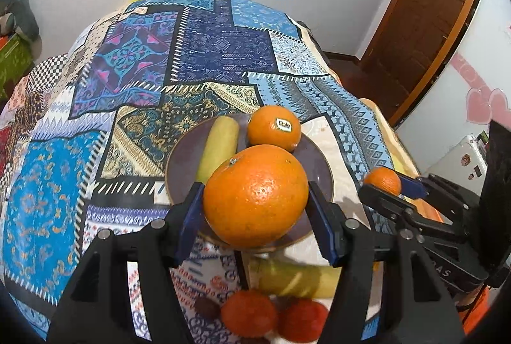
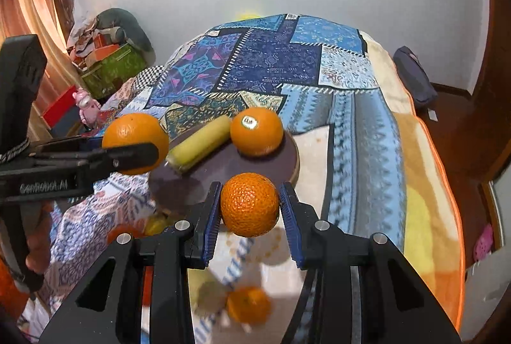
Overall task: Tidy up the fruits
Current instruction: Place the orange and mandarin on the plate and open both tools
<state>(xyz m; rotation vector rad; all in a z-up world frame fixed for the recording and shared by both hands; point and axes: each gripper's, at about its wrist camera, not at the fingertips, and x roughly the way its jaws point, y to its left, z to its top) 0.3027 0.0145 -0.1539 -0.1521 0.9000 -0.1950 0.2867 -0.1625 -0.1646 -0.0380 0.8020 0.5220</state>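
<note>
Patchwork cloth in blue patterns covers the bed where the fruits are. On it lies a dark plate with a banana on its left part and a stickered orange at its far side. The left gripper is clamped on a big orange, held above the near edge of the plate. The right gripper is clamped on a small orange, just right of the plate. Near the camera, more fruit lies blurred on the cloth, among it a second banana.
</note>
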